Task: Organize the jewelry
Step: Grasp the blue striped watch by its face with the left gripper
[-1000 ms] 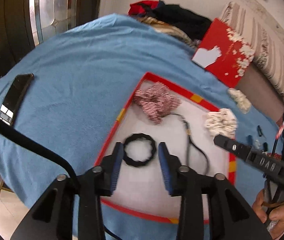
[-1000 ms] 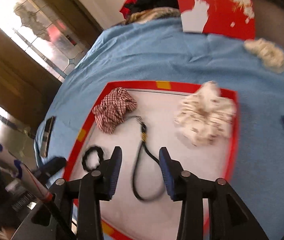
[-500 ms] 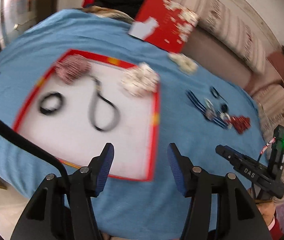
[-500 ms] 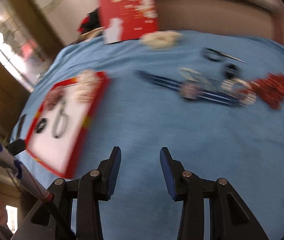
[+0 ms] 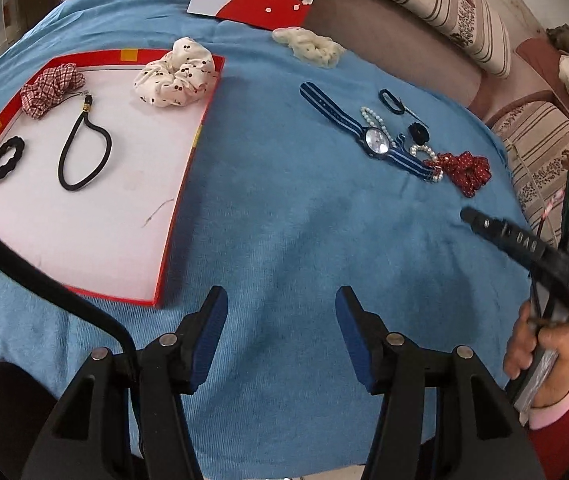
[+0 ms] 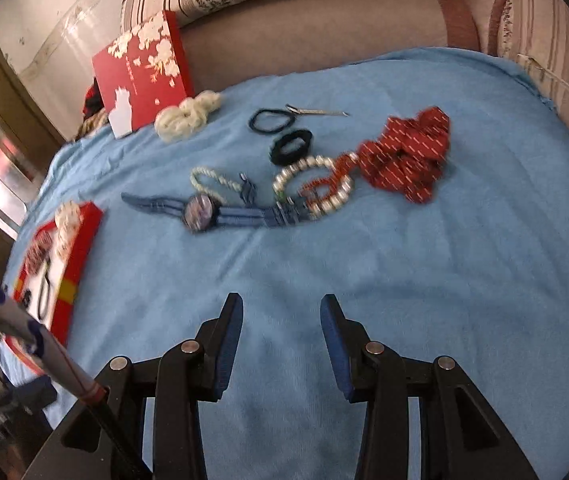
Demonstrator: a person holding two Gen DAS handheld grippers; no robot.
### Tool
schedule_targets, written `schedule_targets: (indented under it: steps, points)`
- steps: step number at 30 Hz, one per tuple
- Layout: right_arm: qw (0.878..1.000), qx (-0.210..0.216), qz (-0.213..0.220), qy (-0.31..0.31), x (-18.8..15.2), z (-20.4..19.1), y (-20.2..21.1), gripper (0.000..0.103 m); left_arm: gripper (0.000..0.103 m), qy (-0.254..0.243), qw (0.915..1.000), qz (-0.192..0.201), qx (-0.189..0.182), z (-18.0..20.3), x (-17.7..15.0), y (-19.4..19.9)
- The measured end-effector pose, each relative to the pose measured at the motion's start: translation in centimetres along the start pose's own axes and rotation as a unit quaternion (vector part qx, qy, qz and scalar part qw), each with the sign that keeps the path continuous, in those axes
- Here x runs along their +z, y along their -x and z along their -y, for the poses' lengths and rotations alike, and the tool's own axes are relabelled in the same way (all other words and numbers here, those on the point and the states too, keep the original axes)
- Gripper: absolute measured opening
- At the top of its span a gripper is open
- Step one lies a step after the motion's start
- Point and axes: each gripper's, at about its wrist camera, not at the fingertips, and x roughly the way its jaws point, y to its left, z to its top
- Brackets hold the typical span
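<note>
Both the left tool (image 5: 280, 316) and right tool (image 6: 280, 320) are held spread and empty above the blue cloth (image 5: 284, 220), near the watch (image 6: 200, 210).

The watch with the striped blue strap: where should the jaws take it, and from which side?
Probably the free strap end of the watch, away from the pile. It lies flat and alone on the blue cloth, while the other end tangles with the pearl bracelet. Come from above, jaws across the strap's width.

A blue cloth (image 5: 284, 208) covered the table, a red-rimmed tray (image 5: 188, 160) lay on it, with a striped watch (image 5: 376, 142), pearl bracelets (image 6: 312, 184), a red scrunchie (image 5: 466, 170), black hair ties (image 6: 290, 146), a cream scrunchie (image 5: 312, 46).
</note>
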Motion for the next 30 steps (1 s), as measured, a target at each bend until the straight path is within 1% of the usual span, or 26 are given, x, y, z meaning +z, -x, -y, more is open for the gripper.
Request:
schedule_targets:
  steps: [3, 6, 7, 9, 11, 12, 13, 15, 17, 19, 22, 23, 27, 29, 30]
  points:
    - [0.999, 0.033, -0.007, 0.025, 2.1, -1.7, -1.6, 0.044, 0.055, 0.009, 0.9999, -0.005, -0.003, -0.3, 0.3, -0.6]
    - [0.998, 0.036, -0.008, 0.057, 4.1, -3.9, -3.9, 0.044, 0.055, 0.012, 0.9998, -0.013, -0.005, -0.5, 0.5, -1.2]
    - [0.998, 0.038, -0.012, 0.055, 4.9, -4.2, -4.8, 0.043, 0.055, 0.011, 0.9998, -0.015, -0.004, -0.7, 0.5, -1.4]
    - [0.998, 0.035, -0.018, 0.040, 6.3, -4.2, -6.9, 0.035, 0.055, 0.012, 0.9998, -0.018, -0.002, -1.0, 0.6, -1.6]
    - [0.999, 0.018, -0.032, 0.023, 6.9, -3.7, -8.7, 0.033, 0.055, 0.018, 0.9997, -0.018, -0.001, -1.6, 0.8, -1.7]
    - [0.999, 0.017, -0.045, 0.008, 7.0, -3.3, -9.5, 0.031, 0.055, 0.022, 0.9996, -0.019, -0.002, -1.8, 0.9, -1.7]
    - [0.998, 0.026, -0.061, -0.009, 6.7, -2.9, -10.0, 0.031, 0.055, 0.026, 0.9995, -0.019, -0.003, -2.2, 1.0, -1.7]
    - [0.995, 0.049, -0.077, -0.033, 6.1, -2.3, -10.0, 0.031, 0.055, 0.033, 0.9993, -0.019, -0.005, -2.7, 1.2, -1.8]
    - [0.989, 0.087, -0.103, -0.061, 4.8, -2.0, -9.6, 0.031, 0.055, 0.038, 0.9989, -0.022, -0.016, -3.0, 1.2, -1.9]
    - [0.977, 0.141, -0.131, -0.095, 3.0, -1.7, -9.0, 0.031, 0.055, 0.039, 0.9988, -0.023, -0.015, -3.0, 1.2, -1.9]
    - [0.963, 0.185, -0.158, -0.113, 0.4, -2.1, -8.0, 0.031, 0.055, 0.036, 0.9989, -0.024, -0.016, -2.5, 1.1, -1.9]
    - [0.961, 0.194, -0.164, -0.110, -0.6, -2.3, -7.5, 0.031, 0.055, 0.034, 0.9990, -0.023, -0.016, -2.4, 1.1, -1.8]
    - [0.963, 0.195, -0.167, -0.077, -2.9, -3.0, -5.2, 0.031, 0.055, 0.023, 0.9995, -0.018, -0.012, -1.7, 1.1, -1.4]
    - [0.968, 0.186, -0.160, -0.053, -3.9, -3.0, -3.7, 0.032, 0.055, 0.019, 0.9996, -0.018, -0.012, -1.2, 1.1, -1.5]
    - [0.970, 0.178, -0.158, -0.042, -4.3, -2.8, -3.1, 0.036, 0.055, 0.016, 0.9996, -0.019, -0.012, -0.9, 1.2, -1.6]
